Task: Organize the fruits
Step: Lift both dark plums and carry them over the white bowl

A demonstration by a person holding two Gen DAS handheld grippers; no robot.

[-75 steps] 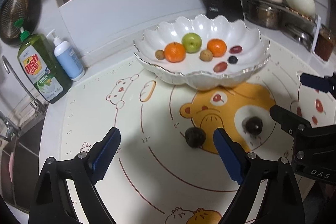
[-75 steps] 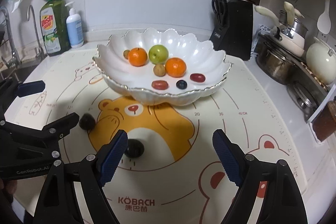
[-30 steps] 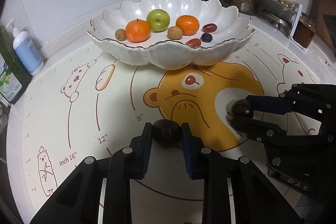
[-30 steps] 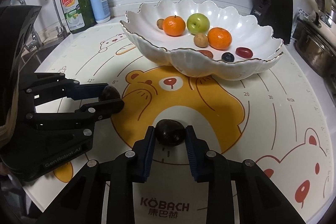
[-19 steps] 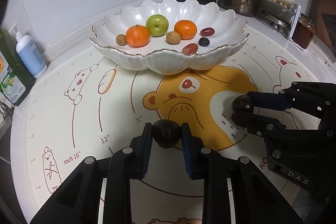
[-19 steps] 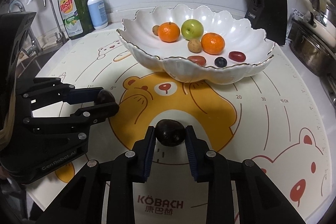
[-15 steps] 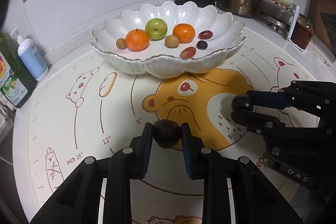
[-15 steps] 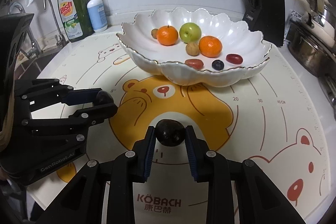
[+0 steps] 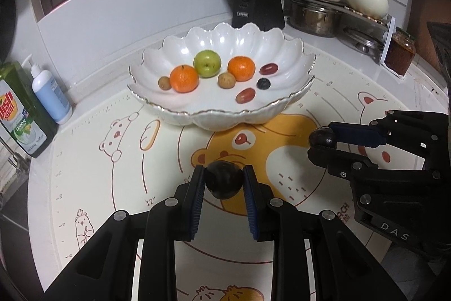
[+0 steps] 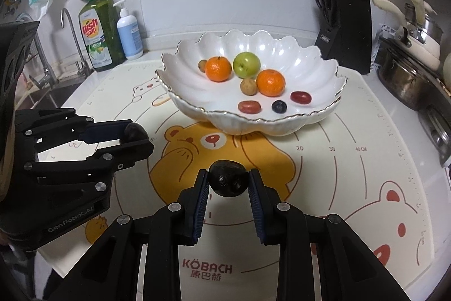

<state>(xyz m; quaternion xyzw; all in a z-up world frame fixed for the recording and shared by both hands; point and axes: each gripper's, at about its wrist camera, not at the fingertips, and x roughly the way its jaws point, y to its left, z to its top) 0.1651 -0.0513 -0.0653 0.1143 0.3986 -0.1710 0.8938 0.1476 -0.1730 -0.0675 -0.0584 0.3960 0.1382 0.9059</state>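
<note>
My left gripper [image 9: 224, 182] is shut on a dark round fruit [image 9: 224, 179] and holds it above the bear mat. My right gripper [image 10: 228, 184] is shut on a second dark fruit [image 10: 228, 181], also lifted. Each gripper shows in the other's view: the right gripper [image 9: 324, 144] at the right, the left gripper [image 10: 135, 136] at the left. Ahead stands a white scalloped bowl [image 9: 293, 55] [image 10: 315, 66] with two oranges [image 9: 184, 78], a green apple [image 9: 207, 63], two small brown fruits, two red grapes and a blueberry [image 9: 263, 83].
A bear-print baking mat [image 10: 352, 174] covers the counter. Dish soap [image 10: 98, 33] and a pump bottle [image 10: 129, 33] stand at the back left by the sink tap [image 10: 73, 41]. A knife block [image 9: 258, 4] stands behind the bowl. Pots [image 9: 315, 16] and a jar [image 9: 400, 54] are at the right.
Both grippers closed on the dark fruits, then lifted them off the mat and pulled back a little. The bowl now looks farther and lower.
</note>
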